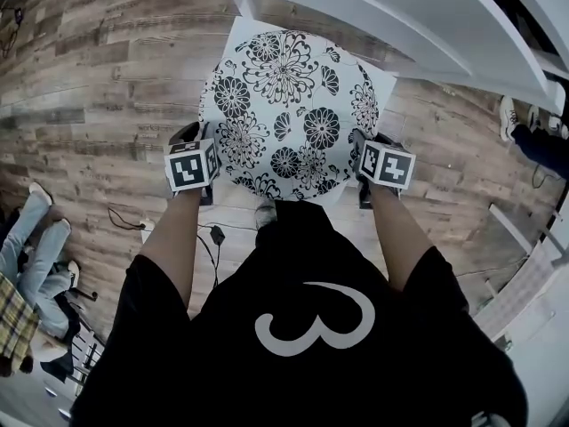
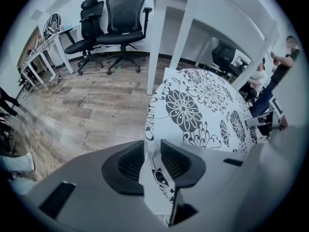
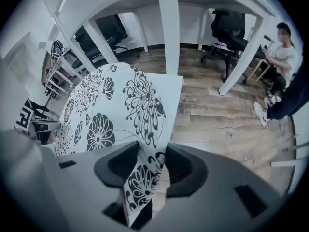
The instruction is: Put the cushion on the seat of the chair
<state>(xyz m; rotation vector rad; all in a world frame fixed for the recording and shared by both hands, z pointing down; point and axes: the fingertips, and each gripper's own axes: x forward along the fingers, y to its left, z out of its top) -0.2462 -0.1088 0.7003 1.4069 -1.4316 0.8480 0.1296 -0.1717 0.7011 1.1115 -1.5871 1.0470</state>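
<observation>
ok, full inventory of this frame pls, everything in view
cushion: 1, white with black flowers, lying on the chair seat
chair seat: 1, white, under the cushion
desk: 1, white, beyond the seat
office chairs: at least 3, black; two by the back wall, one behind the desk
floor: wood planks, grey-brown
cables: a few, black, on the floor near left
bystanders: at least 2; one seated, white top; jeans legs at far left
forearms: 2, bare, black T-shirt
left gripper: 1, grey, cushion's near-left edge, jaws apart around the edge flap
right gripper: 1, grey, near-right edge, jaws apart around the flap
</observation>
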